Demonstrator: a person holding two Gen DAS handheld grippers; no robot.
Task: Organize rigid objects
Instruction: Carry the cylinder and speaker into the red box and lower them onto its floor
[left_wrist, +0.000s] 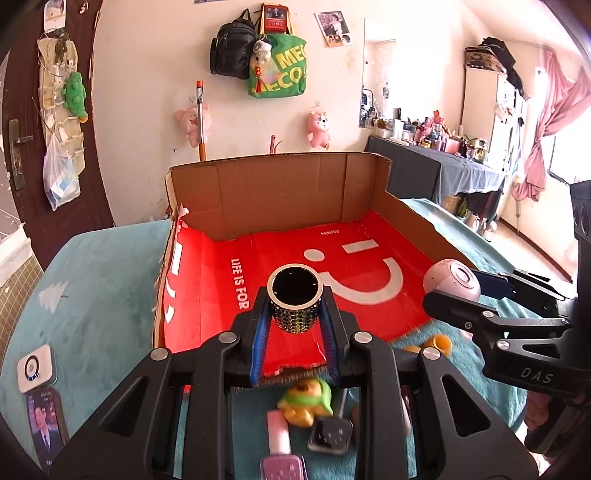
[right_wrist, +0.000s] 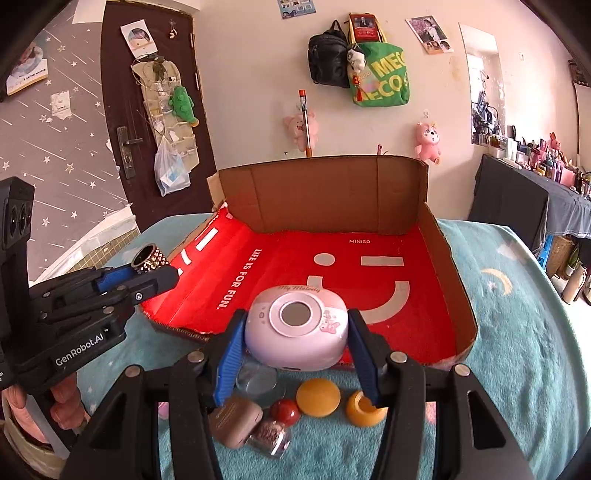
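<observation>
Teal-covered bed (right_wrist: 517, 332), its edges cut off by the fisheye rim, bearing an open cardboard box (right_wrist: 321, 192) with a red printed floor. Right tool (right_wrist: 293, 332) grips a pink rounded case (right_wrist: 295, 332) above the box's torn near edge; the case's underside is hidden. Left tool (left_wrist: 294, 314) is clamped on a studded black cylinder (left_wrist: 294, 302), held over the red floor. Small items on the bed below: a yellow ball (right_wrist: 318, 397), a yellow cup (right_wrist: 364, 408) partly behind a finger, and a blurred green-and-yellow toy (left_wrist: 304, 404), hard to identify.
</observation>
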